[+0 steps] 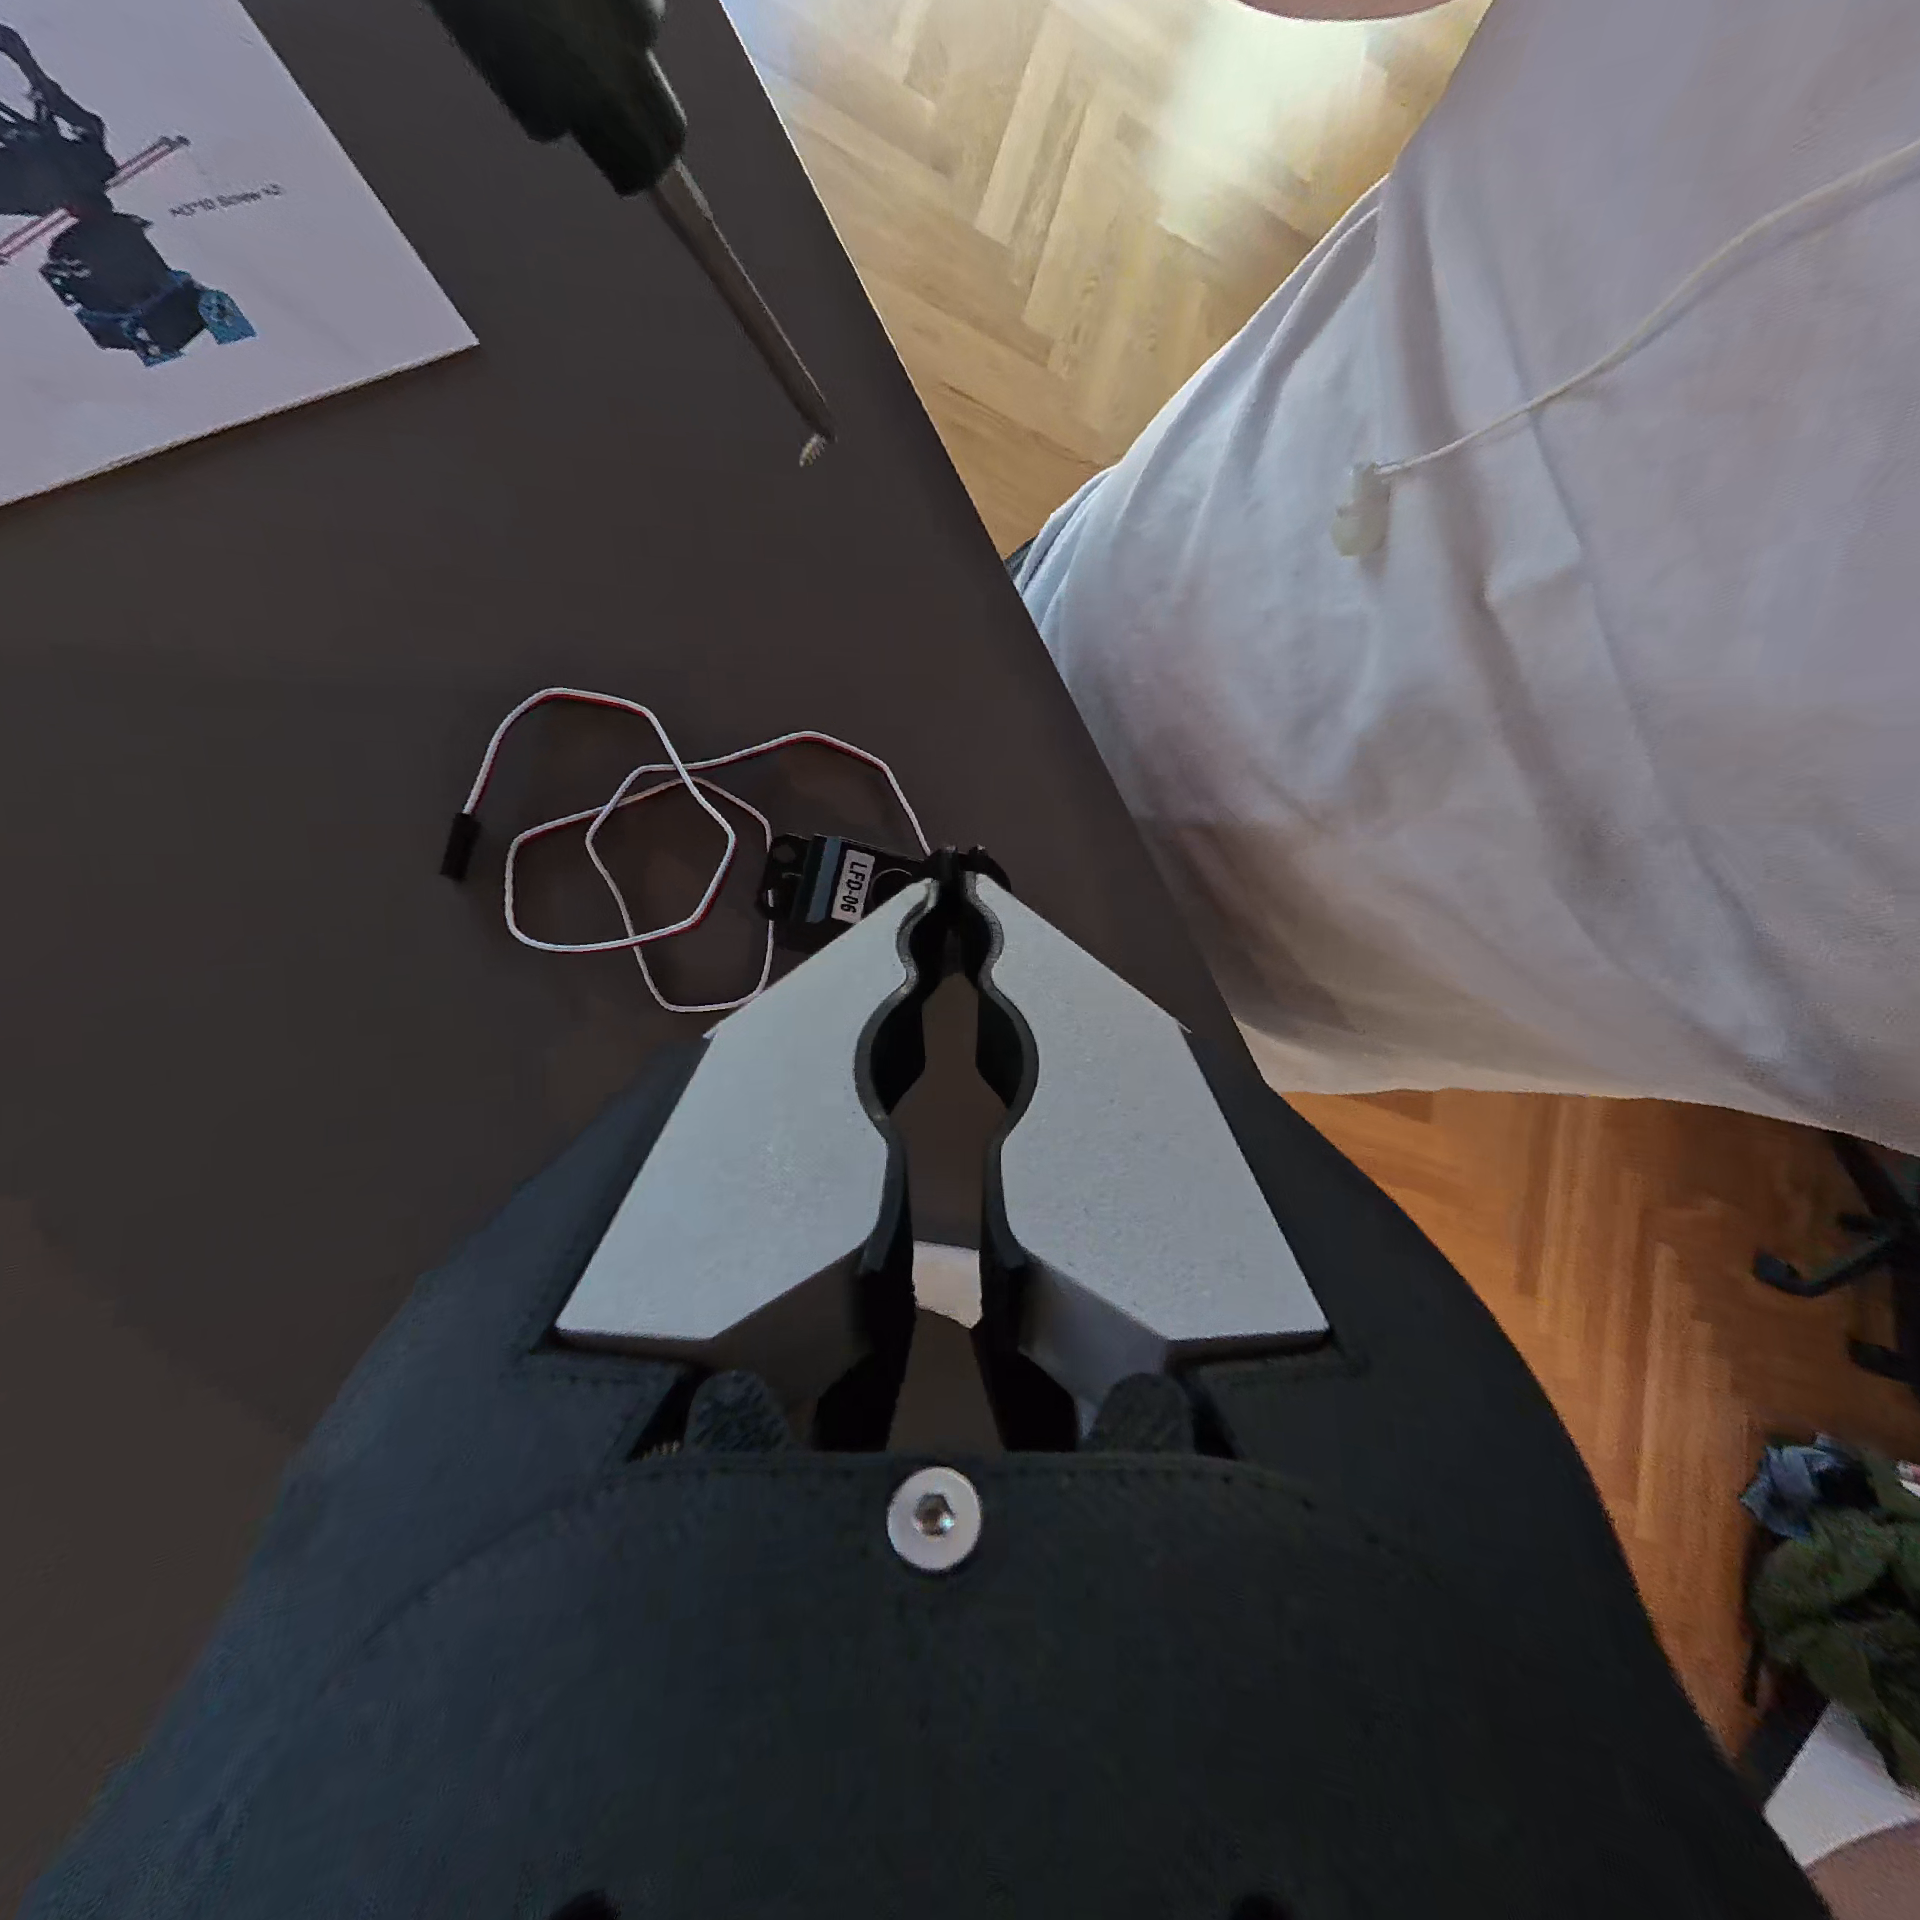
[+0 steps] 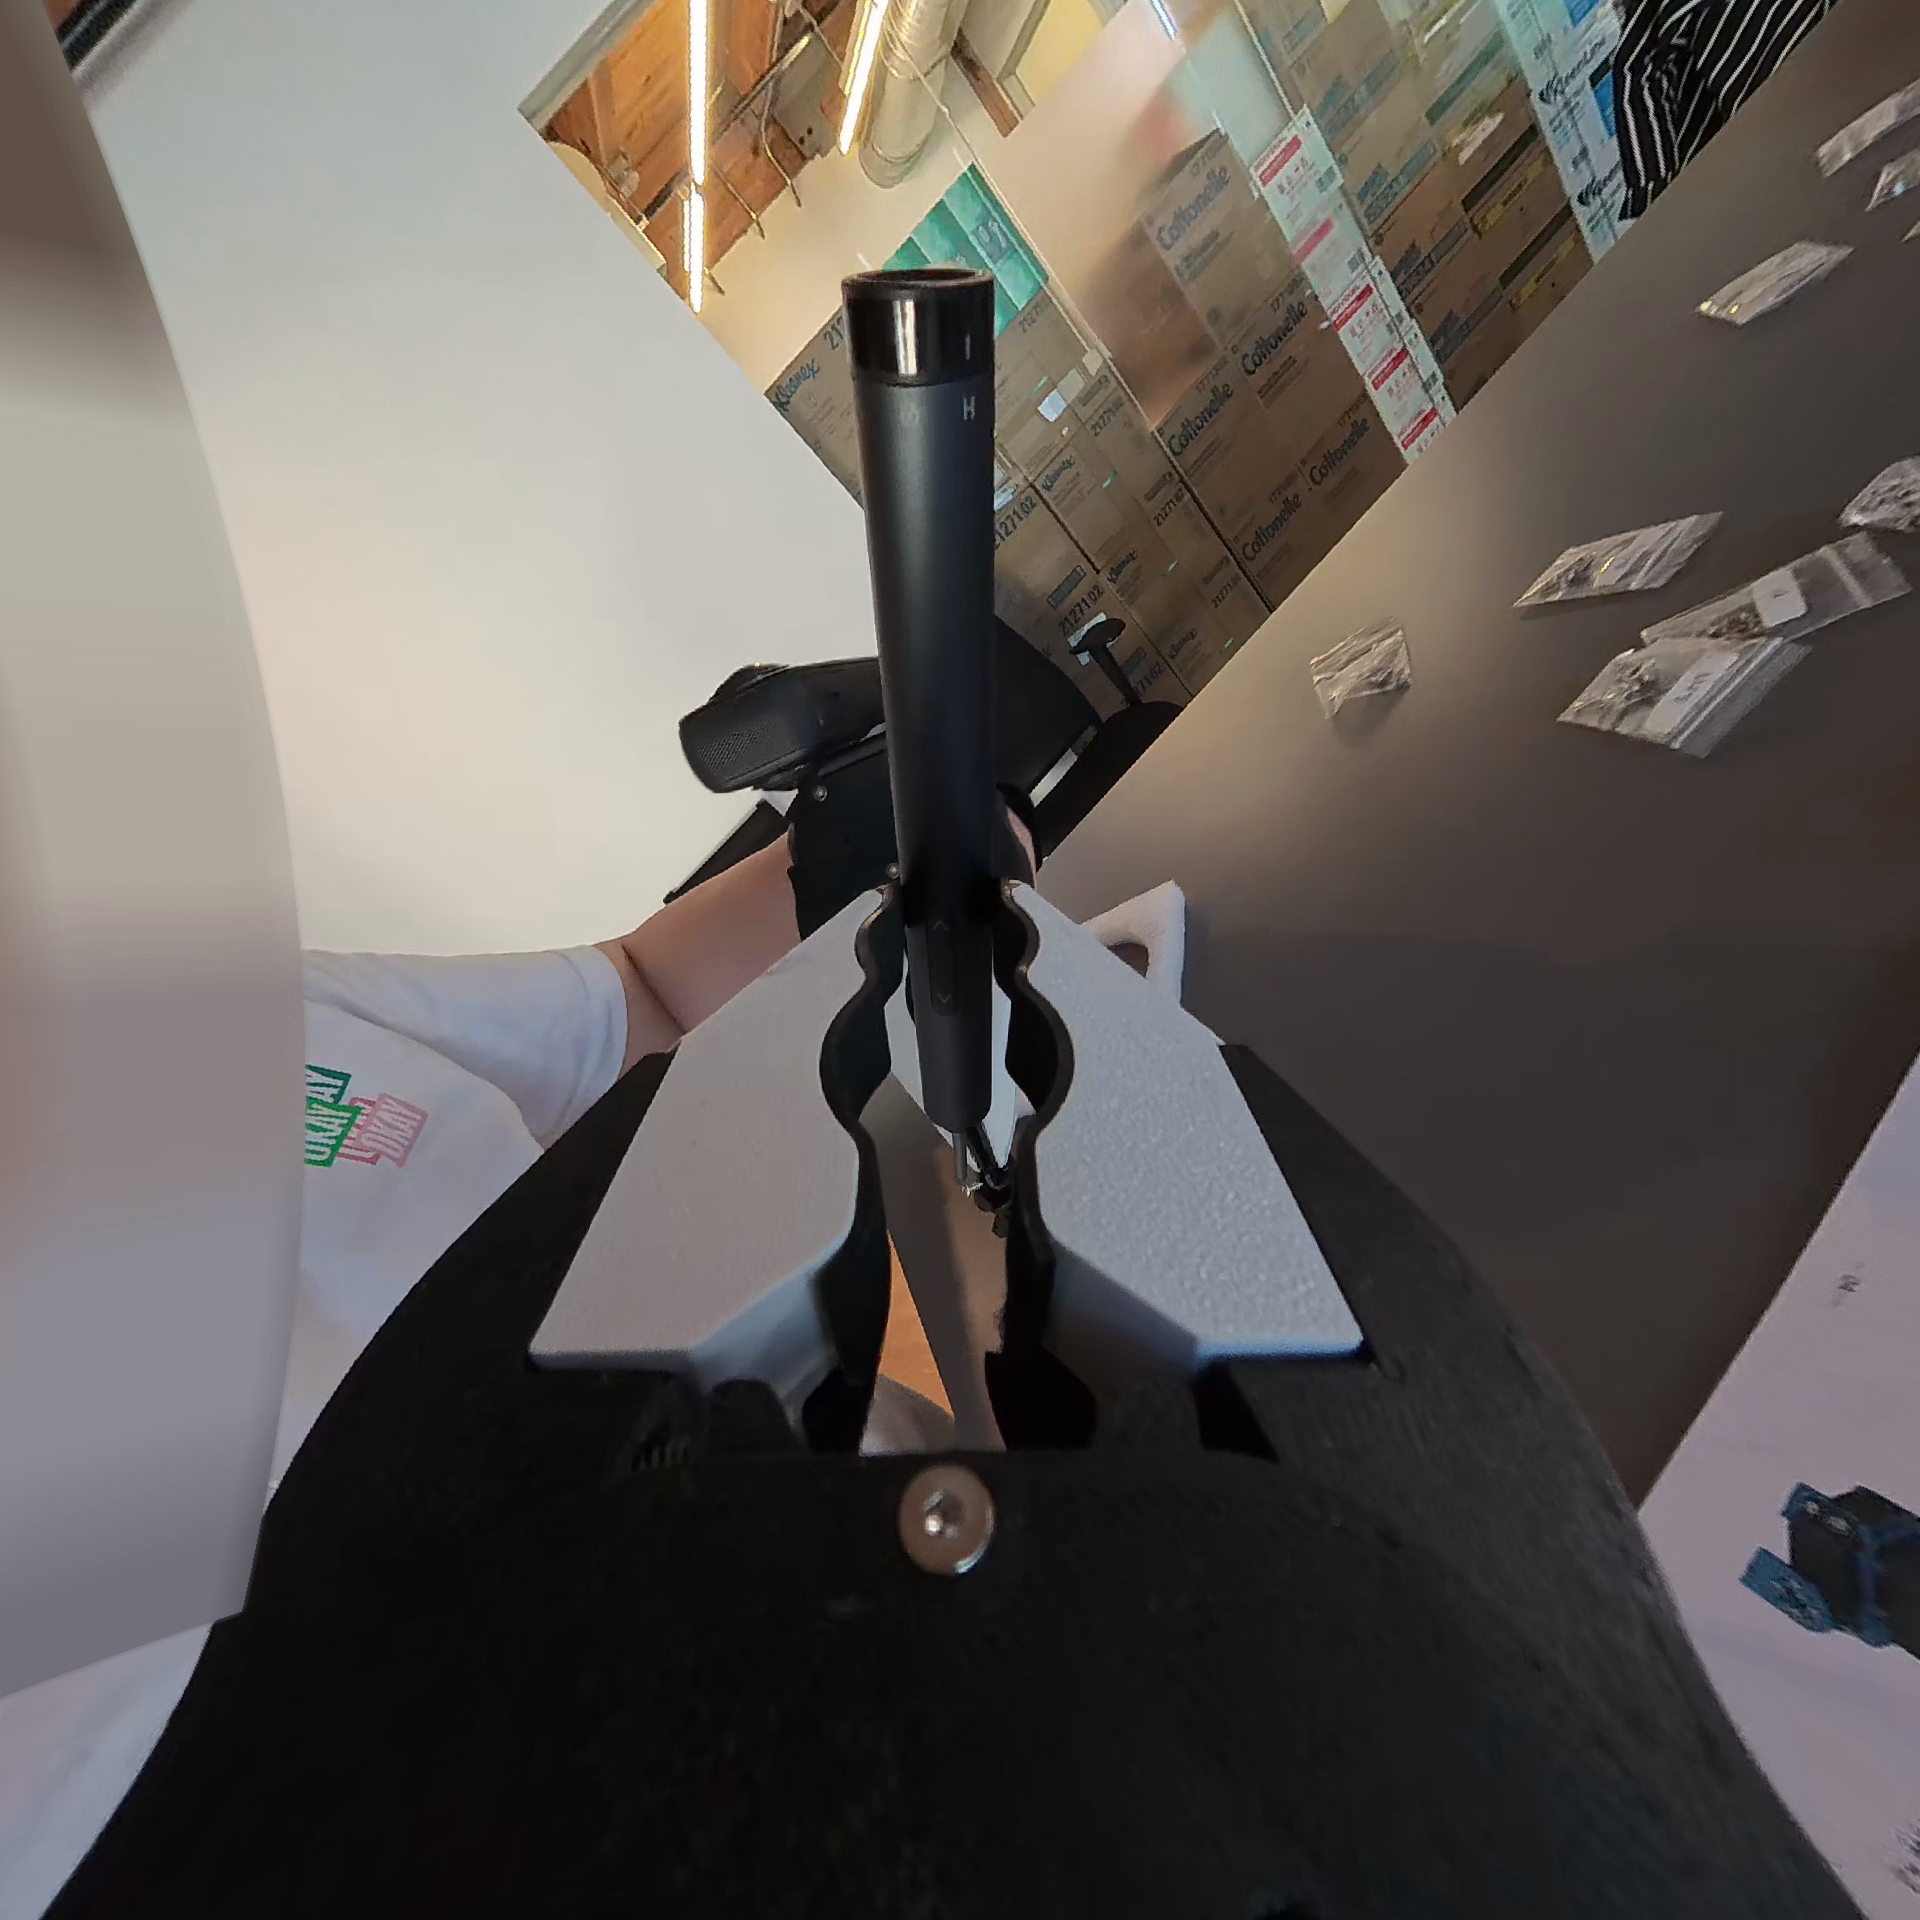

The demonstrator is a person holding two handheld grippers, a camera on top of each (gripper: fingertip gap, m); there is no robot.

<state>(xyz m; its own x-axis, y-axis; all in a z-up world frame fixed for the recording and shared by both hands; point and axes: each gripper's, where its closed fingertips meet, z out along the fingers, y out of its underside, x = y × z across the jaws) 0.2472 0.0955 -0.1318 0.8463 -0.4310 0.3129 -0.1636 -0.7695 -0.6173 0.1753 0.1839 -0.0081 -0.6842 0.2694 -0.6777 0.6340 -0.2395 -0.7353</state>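
Two views. Left wrist: left gripper (image 1: pixel 951 883) pinched tight on small black part at servo (image 1: pixel 821 890) edge, wire (image 1: pixel 634 831) looped on dark table (image 1: pixel 312 727); screwdriver (image 1: pixel 727 260) tip with screw (image 1: pixel 814 449) hovering above. Right wrist: right gripper (image 2: pixel 951 904) clamped around screwdriver body (image 2: pixel 925 623), bit pointing back toward camera. Best kept plumb over hole, servo pinned steady.

claw (image 1: pixel 951 883): blk body, gray fingers (image 1: pixel 748 1164), silver hex screw (image 1: pixel 934 1523) | white tee (image 1: pixel 1507 644)
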